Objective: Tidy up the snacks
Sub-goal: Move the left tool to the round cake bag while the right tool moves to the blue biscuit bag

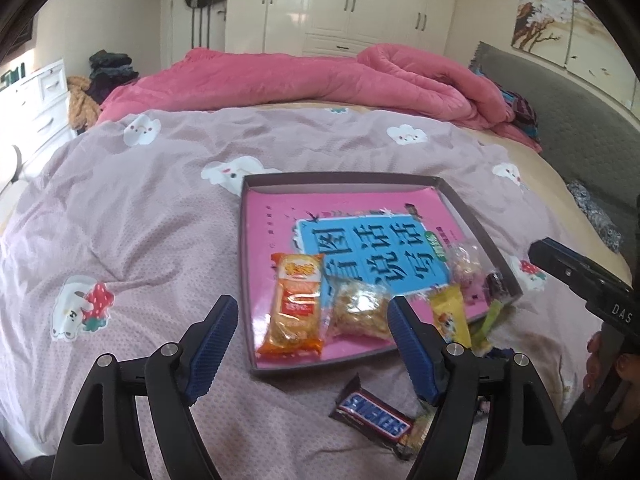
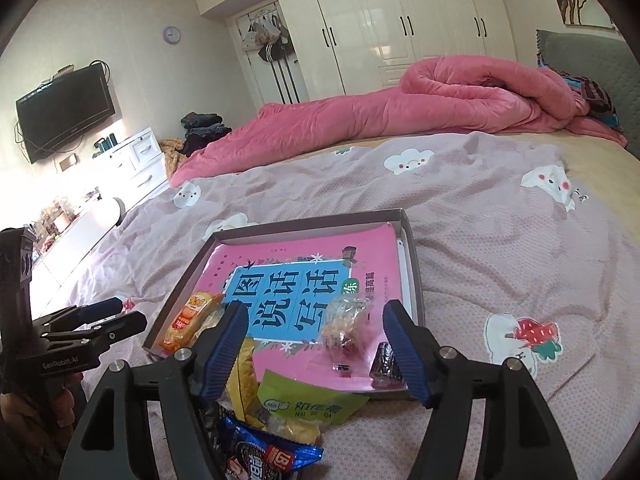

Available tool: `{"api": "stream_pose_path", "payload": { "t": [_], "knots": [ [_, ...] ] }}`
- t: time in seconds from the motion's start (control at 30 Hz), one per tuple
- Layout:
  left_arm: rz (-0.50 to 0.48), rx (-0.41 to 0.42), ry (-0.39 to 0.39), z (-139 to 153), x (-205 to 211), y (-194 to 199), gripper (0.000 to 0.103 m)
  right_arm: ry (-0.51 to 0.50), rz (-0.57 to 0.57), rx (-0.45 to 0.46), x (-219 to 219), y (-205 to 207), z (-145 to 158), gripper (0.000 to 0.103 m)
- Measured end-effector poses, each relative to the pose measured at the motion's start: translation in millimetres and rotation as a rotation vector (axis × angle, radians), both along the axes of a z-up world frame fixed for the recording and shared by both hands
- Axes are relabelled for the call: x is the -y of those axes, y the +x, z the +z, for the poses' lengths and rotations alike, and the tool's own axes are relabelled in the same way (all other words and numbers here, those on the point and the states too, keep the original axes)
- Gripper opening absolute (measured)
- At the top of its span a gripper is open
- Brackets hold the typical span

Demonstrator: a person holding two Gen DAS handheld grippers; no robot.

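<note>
A shallow grey box (image 1: 478, 224) (image 2: 416, 280) lies on the bed with a pink book in it. In it lie an orange snack pack (image 1: 296, 304) (image 2: 188, 320), a clear pack of yellow snacks (image 1: 360, 310), a clear candy pack (image 1: 466, 264) (image 2: 344, 322) and a small dark candy (image 2: 384, 364). A Snickers bar (image 1: 372, 416) lies on the sheet below the box. A yellow pack (image 1: 450, 316), a green pack (image 2: 308, 400) and a blue cookie pack (image 2: 264, 452) lie at the box's near edge. My left gripper (image 1: 312, 348) is open and empty above the box's near edge. My right gripper (image 2: 314, 350) is open and empty over the snacks.
The bed has a mauve sheet (image 1: 160, 220) with cloud prints and a rolled pink quilt (image 1: 320, 76) behind. White drawers (image 2: 136, 160) and a TV (image 2: 64, 110) stand at the left, wardrobes (image 2: 400, 20) at the back.
</note>
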State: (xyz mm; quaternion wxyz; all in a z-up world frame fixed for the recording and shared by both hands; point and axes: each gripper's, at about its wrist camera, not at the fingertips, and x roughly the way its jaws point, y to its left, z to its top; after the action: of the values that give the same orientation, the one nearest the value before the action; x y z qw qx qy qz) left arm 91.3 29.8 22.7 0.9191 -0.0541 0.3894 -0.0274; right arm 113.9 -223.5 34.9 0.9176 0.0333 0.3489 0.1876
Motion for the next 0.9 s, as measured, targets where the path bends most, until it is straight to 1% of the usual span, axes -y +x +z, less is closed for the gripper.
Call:
{"api": "stream_pose_path", "payload": {
  "t": [0.13,0.4,0.6,0.63,0.7,0.8,0.9],
  "knots": [
    [-0.026,-0.004,0.019,0,8,-8,0.079,0.002,-0.005,-0.004,1,-7,1,0.072],
    [-0.067,-0.014,0.03,1,17,-23,0.079,0.006,-0.015,-0.022,3,-22,0,0.073],
    [-0.095,-0.033,0.03,-1,25,-32,0.079,-0.026,-0.017,-0.015,2,-34,2,0.073],
    [-0.1,-0.034,0.033,-2,27,-34,0.079,-0.031,-0.017,-0.013,2,-36,2,0.073],
    [-0.111,-0.037,0.036,-2,30,-37,0.079,-0.042,-0.021,-0.011,2,-39,3,0.078],
    [-0.123,-0.045,0.033,-3,33,-42,0.079,-0.036,-0.021,-0.021,3,-43,2,0.078],
    [-0.145,-0.056,0.046,-5,39,-48,0.079,-0.047,-0.021,-0.026,3,-48,1,0.078]
  ]
}}
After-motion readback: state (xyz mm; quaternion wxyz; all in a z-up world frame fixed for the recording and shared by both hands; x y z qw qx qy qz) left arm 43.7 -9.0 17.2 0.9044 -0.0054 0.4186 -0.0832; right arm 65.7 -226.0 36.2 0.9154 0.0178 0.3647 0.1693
